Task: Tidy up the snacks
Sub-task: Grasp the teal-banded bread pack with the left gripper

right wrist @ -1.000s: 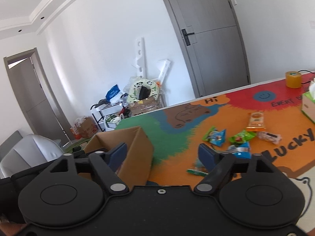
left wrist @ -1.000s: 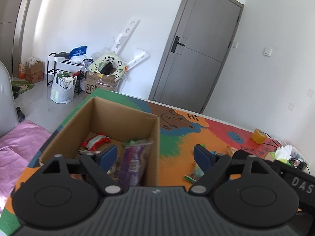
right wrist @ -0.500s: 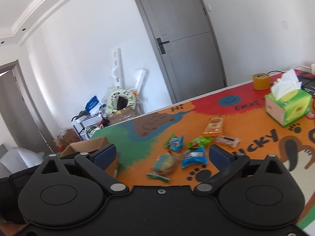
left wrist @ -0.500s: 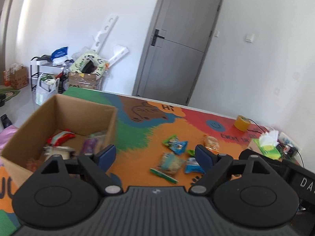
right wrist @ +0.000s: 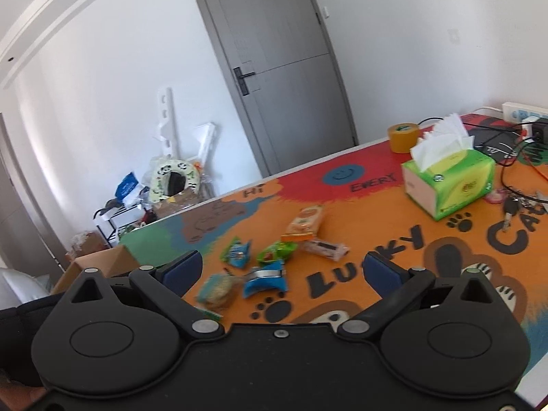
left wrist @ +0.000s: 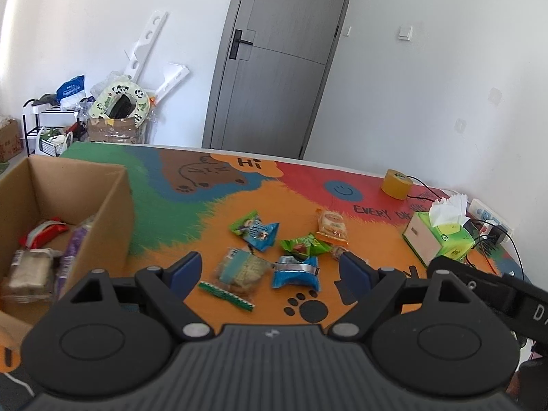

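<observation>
On the colourful cartoon-printed tabletop (left wrist: 212, 212), loose snack packets are lying; the clear-wrapped cracker packet (left wrist: 241, 271) is sitting just ahead of the empty, spread left hand-held gripper (left wrist: 272, 270), nearer than the spread right hand-held gripper (right wrist: 286, 270).

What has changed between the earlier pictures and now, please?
The left gripper swung right from above the cardboard box toward the loose snacks; the right gripper swung right too. Both stayed open and empty. The snacks and tissue box kept their places.
</observation>
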`<state>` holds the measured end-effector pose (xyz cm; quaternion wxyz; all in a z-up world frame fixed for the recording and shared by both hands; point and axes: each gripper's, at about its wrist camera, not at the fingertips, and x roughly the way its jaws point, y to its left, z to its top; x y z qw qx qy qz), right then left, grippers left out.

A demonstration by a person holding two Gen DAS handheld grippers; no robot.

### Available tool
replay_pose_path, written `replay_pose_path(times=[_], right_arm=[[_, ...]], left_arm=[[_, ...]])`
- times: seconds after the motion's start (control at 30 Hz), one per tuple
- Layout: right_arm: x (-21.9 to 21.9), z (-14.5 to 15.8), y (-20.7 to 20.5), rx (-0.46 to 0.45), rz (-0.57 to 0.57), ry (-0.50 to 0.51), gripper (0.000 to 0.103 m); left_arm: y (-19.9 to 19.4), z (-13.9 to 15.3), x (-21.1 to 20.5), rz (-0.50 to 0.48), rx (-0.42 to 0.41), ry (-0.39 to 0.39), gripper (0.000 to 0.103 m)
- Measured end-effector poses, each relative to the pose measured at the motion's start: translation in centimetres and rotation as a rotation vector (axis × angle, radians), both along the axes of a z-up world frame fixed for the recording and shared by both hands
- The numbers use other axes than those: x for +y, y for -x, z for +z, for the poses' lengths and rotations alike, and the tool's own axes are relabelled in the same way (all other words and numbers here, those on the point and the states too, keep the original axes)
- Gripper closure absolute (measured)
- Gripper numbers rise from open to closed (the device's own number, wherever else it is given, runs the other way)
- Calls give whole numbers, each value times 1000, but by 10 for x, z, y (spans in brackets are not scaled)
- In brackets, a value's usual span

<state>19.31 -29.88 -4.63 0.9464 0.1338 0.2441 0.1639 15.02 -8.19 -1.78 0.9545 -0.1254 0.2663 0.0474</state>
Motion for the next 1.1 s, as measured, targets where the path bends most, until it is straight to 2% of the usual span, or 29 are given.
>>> replay_pose_path(times=[0.6, 0.73, 0.97, 1.1], right_arm=[[-26, -39, -35, 84, -72, -32, 0], [-28, -49, -43, 111, -70, -40, 0], [-22, -61, -60, 143, -51, -40, 0], [-16, -63, -73, 155, -46, -31, 2]], left_arm=[[-41, -38, -12, 1, 92, -42, 17], [-50, -46, -9, 26, 111, -53, 17], [-66, -61, 5, 98, 136, -29, 18], [-79, -68, 9, 106, 178, -43, 19]])
